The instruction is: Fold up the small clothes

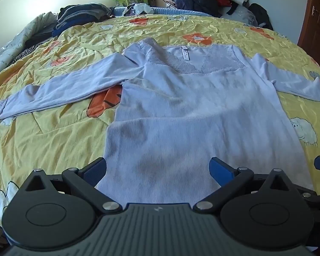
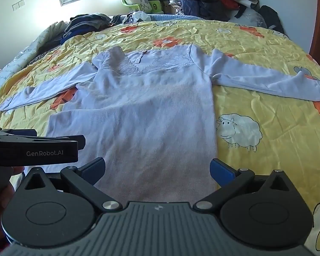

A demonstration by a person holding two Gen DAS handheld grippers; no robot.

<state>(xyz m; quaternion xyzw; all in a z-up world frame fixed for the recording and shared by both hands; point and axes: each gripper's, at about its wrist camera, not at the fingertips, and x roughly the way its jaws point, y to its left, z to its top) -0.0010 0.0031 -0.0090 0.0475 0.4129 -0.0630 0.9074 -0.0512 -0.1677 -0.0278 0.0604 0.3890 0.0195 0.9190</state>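
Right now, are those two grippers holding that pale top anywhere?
No. The left gripper and right gripper are both open above the lilac top, which lies flat on the yellow bedspread.

The pale top (image 1: 181,111) is soft ribbed knit cloth with lace at the neck. The yellow quilt (image 1: 53,140) looks crinkled, faintly shiny cloth.

Left gripper (image 1: 157,168) and right gripper (image 2: 157,169) alike, black linkage arms with silver pivot screws, blue pads at the fingertips, ribbed grey housing behind, "GenRobot.AI" in white on the left one's side
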